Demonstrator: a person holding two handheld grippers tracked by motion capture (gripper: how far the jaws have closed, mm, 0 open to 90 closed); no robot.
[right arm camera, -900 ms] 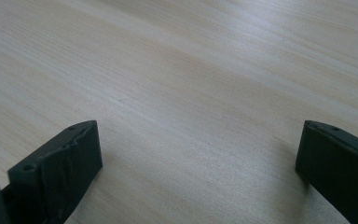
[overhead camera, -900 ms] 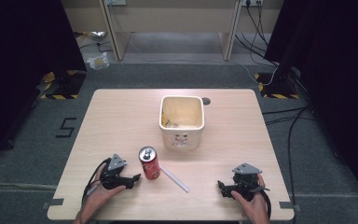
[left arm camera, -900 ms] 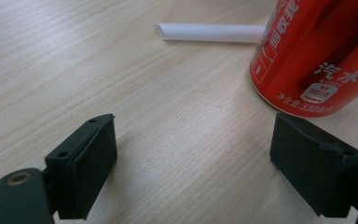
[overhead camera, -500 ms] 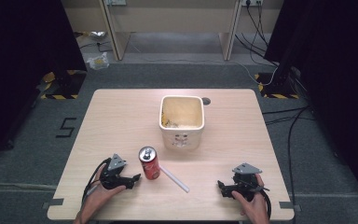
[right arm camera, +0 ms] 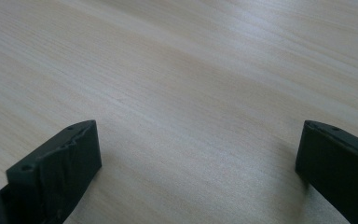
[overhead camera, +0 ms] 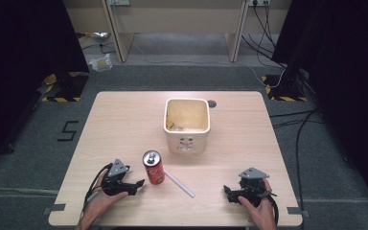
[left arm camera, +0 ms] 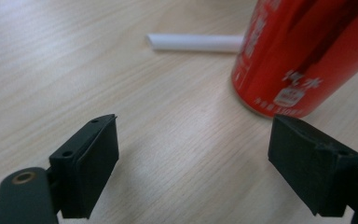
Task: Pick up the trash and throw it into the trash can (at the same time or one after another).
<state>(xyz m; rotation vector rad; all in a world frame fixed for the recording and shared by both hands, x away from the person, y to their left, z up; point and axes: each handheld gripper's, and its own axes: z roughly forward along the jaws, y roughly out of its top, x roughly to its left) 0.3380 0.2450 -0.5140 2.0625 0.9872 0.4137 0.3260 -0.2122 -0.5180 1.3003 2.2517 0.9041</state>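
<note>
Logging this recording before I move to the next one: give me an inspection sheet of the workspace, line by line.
Surface: light wooden table, bare apart from three things; round hole near its far edge.
Job's things: red can upright near the front; white tube lying flat just right of it; cream square bin at centre, scraps inside.
Clutter: nothing seen on the table.
Grippers: left gripper open, beside the can, not touching; right gripper open over bare wood.
Cables: one trails from each gripper; more cables lie on the floor at right.
Surroundings: grey carpet, a "5" floor mark, hazard-striped bases, a wooden desk behind.
</note>
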